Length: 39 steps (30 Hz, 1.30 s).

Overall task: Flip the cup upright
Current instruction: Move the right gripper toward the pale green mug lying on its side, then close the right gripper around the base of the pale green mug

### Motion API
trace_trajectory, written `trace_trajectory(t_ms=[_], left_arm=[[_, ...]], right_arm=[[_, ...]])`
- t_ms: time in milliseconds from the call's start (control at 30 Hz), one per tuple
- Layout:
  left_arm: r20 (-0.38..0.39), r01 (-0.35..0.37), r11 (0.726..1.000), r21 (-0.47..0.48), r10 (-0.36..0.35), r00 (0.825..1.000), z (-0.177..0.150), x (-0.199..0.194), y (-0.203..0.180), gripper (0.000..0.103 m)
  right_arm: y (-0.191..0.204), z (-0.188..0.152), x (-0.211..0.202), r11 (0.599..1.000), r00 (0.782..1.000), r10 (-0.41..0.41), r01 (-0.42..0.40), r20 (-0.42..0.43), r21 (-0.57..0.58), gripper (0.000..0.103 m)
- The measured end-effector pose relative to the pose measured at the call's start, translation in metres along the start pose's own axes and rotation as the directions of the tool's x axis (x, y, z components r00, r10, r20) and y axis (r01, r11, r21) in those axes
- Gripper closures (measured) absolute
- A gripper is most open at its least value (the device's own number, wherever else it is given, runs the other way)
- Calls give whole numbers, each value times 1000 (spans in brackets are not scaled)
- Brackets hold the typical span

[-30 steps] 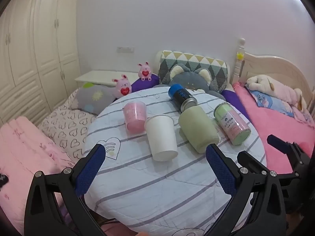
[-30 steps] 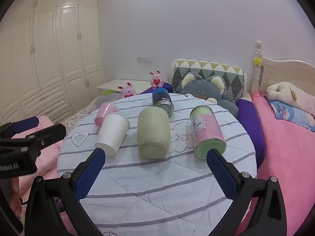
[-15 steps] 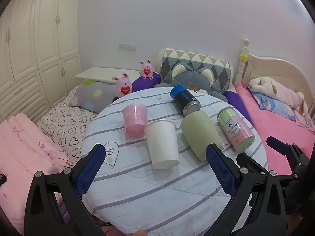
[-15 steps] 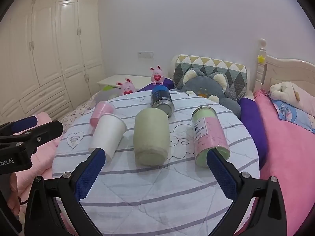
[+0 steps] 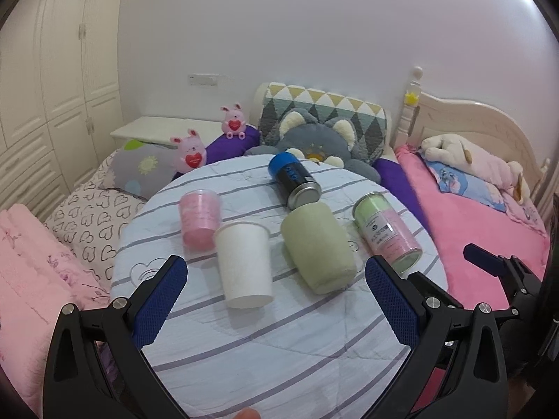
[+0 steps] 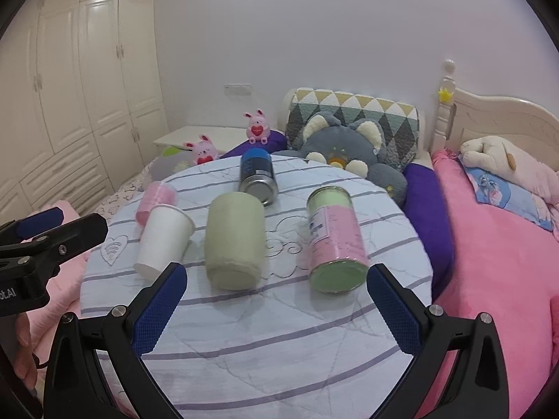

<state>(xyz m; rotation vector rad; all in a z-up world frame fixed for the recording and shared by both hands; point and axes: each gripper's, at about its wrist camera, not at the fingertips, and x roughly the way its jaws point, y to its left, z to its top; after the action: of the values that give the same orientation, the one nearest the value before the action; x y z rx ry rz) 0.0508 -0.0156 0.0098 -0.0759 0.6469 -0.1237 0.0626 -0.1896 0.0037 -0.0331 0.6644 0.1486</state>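
Both cameras are drifting rightward since earlier, nothing gripped. We are approaching: left gripper (image 5: 276,291) and right gripper (image 6: 274,296) hanging wide-jawed, empty, over the bench (image 5: 279,342). White paper cup (image 5: 244,262) is lying on its side mid-bench; next we judge closing across its wall.

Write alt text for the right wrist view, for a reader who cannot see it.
Five containers lie on their sides on a round striped table: a pink cup, a white cup, a green cup, a blue can and a pink-green jar. The right gripper is open and empty in front of them.
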Motion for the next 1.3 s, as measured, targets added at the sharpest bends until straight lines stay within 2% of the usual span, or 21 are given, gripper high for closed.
trace_trajectory(t_ms=[267,533,767,933,1100,1300], left_arm=[[-1,-18,1000,-14,18,1000,7,5,10,0],[-44,-54,998,-43,52,998,9,25,34,0],[-77,-60,997,-47,56,995,13,47,48,0],[-96,-52,998,-43,48,994,15,62,52,0],[-127,-48,998,-48,42,991,17,78,53,0],[-154,-53,997,-47,45,987,17,91,55,0]], right_arm=[[3,9,13,999,999,48,-48,-7,-6,0],[27,14,62,991,987,132,-133,-90,-4,0],[39,19,90,989,981,146,-149,-126,-11,0],[34,29,106,992,981,127,-125,-150,18,0],[35,29,131,988,961,154,-146,-228,53,0],[38,26,148,984,947,178,-164,-267,74,0]])
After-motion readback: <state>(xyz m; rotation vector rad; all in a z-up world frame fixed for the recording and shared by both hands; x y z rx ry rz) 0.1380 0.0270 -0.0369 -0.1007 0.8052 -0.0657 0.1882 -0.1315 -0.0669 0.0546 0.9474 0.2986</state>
